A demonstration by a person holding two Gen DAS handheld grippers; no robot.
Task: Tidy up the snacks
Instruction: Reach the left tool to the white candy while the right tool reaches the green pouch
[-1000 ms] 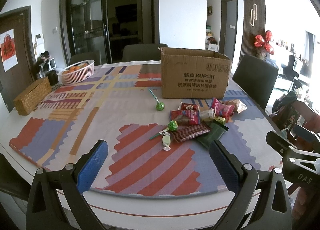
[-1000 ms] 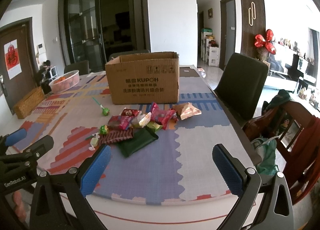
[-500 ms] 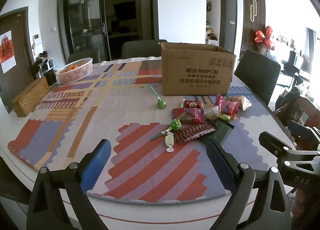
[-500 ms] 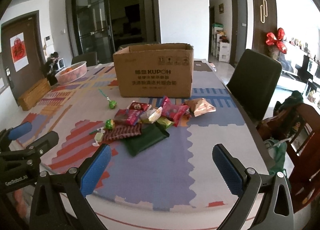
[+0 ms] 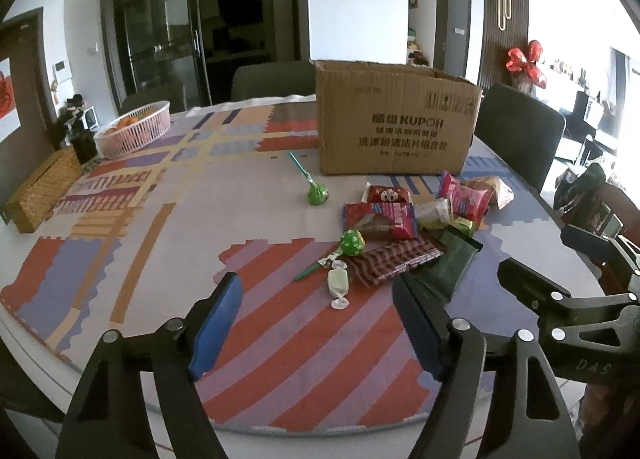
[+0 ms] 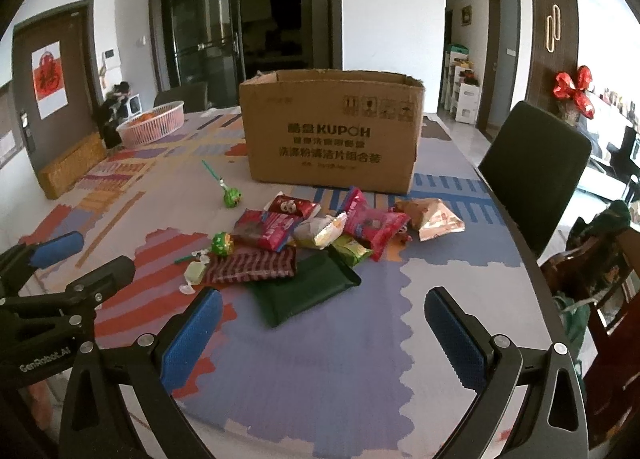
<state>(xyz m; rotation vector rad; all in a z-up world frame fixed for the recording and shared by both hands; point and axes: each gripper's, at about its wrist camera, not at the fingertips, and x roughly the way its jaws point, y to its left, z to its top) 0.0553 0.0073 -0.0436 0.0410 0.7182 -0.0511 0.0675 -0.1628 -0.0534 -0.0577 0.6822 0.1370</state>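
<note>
Sunlit dining room around us: a round table [image 5: 132, 399] under a patchwork mat [image 6: 328, 359] of red, lilac and blue, with an open cardboard box [image 6: 334, 131] standing near its middle. We take that box as our landmark.

We hold the left gripper [image 5: 316, 299] tilted down toward the mat, on the near side of the box and low over the red stripes. Its jaws have just been closing and now stand partly apart, with nothing between them; a pale wrapped candy [image 5: 338, 281] lies on the mat just beyond the gap, untouched. We hold the right gripper [image 6: 320, 317] likewise tilted down, nearer the table edge than the box, its jaws spread wide and gripping nothing; a dark green packet [image 6: 304, 291] lies just past its fingertips.

The snack pile [image 6: 320, 231] sits directly in front of the box: red wrappers, a checked brown bar [image 5: 394, 261], a silvery pouch and the green packet overlapping one another. One green lollipop [image 5: 352, 242] touches the pile's left end; a second lollipop [image 5: 317, 193] lies apart, by the box's front left corner.

Left of the box, well apart, we see a pink basket [image 5: 134, 131] of oranges and a woven tissue case [image 5: 40, 189]. Dark chairs [image 6: 534, 161] stand behind and to the right of the box. Each gripper shows at the edge of the other's view, side by side.
</note>
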